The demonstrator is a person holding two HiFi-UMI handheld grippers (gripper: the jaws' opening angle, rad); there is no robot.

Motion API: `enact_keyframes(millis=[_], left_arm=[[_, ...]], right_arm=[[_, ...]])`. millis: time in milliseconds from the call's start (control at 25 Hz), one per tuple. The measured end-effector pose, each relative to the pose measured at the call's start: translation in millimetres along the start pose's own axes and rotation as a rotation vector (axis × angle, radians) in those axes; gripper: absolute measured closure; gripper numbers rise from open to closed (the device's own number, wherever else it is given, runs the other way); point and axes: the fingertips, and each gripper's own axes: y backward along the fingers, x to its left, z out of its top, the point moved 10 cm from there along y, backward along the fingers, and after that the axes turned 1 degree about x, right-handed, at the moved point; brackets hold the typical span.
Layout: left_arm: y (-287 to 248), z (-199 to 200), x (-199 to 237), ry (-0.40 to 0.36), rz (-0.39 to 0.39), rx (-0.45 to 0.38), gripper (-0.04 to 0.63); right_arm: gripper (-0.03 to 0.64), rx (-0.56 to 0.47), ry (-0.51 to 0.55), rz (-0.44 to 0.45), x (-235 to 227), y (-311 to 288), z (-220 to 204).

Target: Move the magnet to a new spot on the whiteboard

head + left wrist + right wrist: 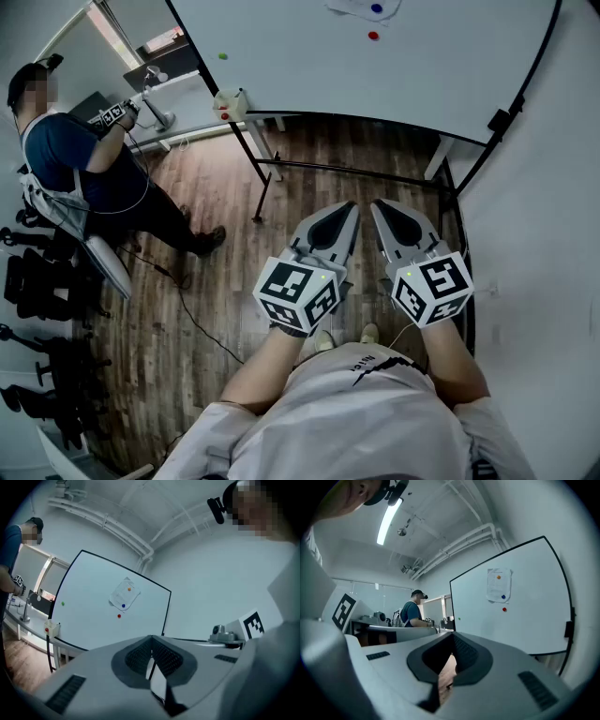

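The whiteboard (450,75) stands ahead of me on a black frame. A red magnet (373,36) sits below a sheet of paper (361,7) that a blue magnet (377,8) pins up, and a green magnet (222,55) is far off to the left. In the left gripper view the red magnet (119,616) lies under the blue magnet (123,605) and an orange magnet (129,589). My left gripper (349,208) and right gripper (380,206) are held side by side near my body, well short of the board. Both are shut with nothing in them.
A small white tray (230,101) hangs at the board's lower left corner. The stand's black legs (258,178) cross the wooden floor in front of me. Another person (84,169) works at a desk on the left, beside black chairs (37,281).
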Motion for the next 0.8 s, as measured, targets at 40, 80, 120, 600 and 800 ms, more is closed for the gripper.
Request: enact_keyframes(millis=[40, 80, 120, 600, 800], left_arm=[[-1.4, 0.8, 0.8, -0.001, 0.002, -0.003, 0.584], [-2.7, 1.4, 1.4, -0.002, 0.003, -0.005, 0.584], [-3.9, 1.4, 1.8, -0.002, 0.004, -0.007, 0.584], [-13.8, -1.3, 1.3, 0.001, 0.038, 0.002, 0.584], [-23.7, 0.9, -4.5, -0.021, 0.088, -0.011, 0.584]], right_arm=[[0.604, -0.001, 0.003, 0.004, -1.0, -1.7, 0.5], [0.604, -0.001, 0.005, 0.008, -2.0, -3.2, 0.9], [0.604, -0.001, 0.003, 0.013, -3.0, -4.2, 0.9], [0.603, -0.057, -0.039, 0.015, -24.4, 4.4, 8.3], [0.603, -0.092, -0.056, -0.018, -51.6, 17.8, 12.5]])
